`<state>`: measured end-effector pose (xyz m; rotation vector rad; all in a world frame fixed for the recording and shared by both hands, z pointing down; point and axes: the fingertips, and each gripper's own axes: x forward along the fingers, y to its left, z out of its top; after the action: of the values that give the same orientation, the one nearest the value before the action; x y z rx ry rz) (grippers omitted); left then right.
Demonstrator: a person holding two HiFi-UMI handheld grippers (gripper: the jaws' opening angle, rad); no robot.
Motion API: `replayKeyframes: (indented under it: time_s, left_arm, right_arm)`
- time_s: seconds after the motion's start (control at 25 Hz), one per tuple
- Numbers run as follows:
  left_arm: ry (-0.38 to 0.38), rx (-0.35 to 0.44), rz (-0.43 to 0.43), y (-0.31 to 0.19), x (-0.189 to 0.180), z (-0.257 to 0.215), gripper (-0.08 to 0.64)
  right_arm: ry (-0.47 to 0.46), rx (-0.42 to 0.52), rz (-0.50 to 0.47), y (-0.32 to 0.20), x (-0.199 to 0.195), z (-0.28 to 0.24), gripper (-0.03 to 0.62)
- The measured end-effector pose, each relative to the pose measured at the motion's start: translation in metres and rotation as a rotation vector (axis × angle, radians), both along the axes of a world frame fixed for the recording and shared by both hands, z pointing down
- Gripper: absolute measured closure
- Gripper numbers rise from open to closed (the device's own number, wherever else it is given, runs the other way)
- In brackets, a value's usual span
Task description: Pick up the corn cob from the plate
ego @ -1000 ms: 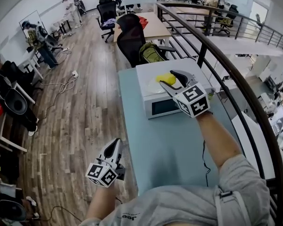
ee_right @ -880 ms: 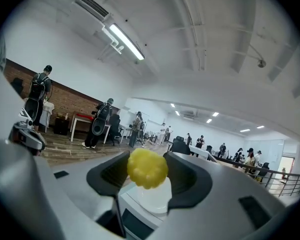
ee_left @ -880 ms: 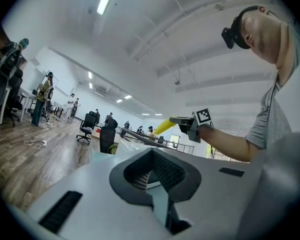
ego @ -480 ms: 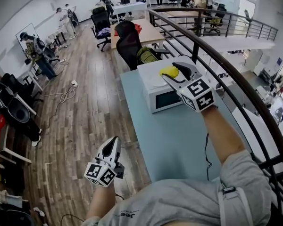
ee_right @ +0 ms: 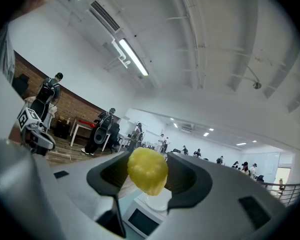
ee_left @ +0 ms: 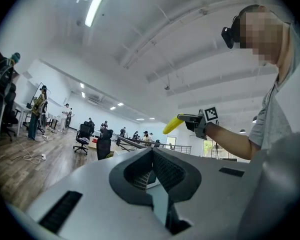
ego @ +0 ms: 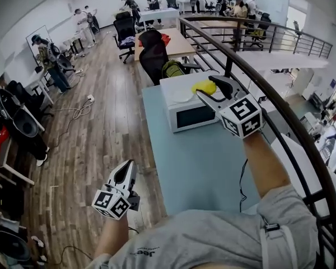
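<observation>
While the right tongs (ego: 213, 89) are clenched on the yellow corn cob (ego: 204, 86), the cob hangs clear of the white plate (ego: 180, 96), which sits on the microwave (ego: 191, 117) just beneath them. The railing (ego: 280, 108) runs near on their right, and bare tabletop (ego: 201, 167) lies behind them. The left tongs (ego: 127, 170), closed and empty, hover beyond the tabletop's left edge, over the wood floor (ego: 101, 133).

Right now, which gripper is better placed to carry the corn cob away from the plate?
Right. The right gripper holds the corn cob between its jaws, raised above the plate on the microwave. The left gripper is empty, jaws together, low beside the table's left edge.
</observation>
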<state>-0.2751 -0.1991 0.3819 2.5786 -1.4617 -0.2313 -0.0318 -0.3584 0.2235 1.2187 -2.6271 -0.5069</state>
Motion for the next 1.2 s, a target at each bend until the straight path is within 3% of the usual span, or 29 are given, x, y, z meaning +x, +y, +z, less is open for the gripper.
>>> replayKeyframes:
  time_s: [0.4, 0.6, 0.96, 1.2]
  left_arm:
    - [0.037, 0.053, -0.075, 0.044, 0.118, -0.024, 0.541]
    - [0.020, 0.061, -0.087, 0.062, 0.167, -0.033, 0.541]
    - [-0.025, 0.023, -0.073, 0.075, 0.211, -0.032, 0.541]
    - [-0.026, -0.001, -0.057, 0.080, 0.206, -0.020, 0.541]
  right_arm:
    - [0.012, 0.010, -0.125, 0.060, 0.110, 0.003, 0.348]
    - [-0.001, 0.015, -0.163, 0.083, 0.159, -0.002, 0.348]
    - [-0.034, -0.007, -0.209, 0.105, 0.194, 0.012, 0.348]
    - [-0.030, -0.062, -0.215, 0.116, 0.186, 0.041, 0.348]
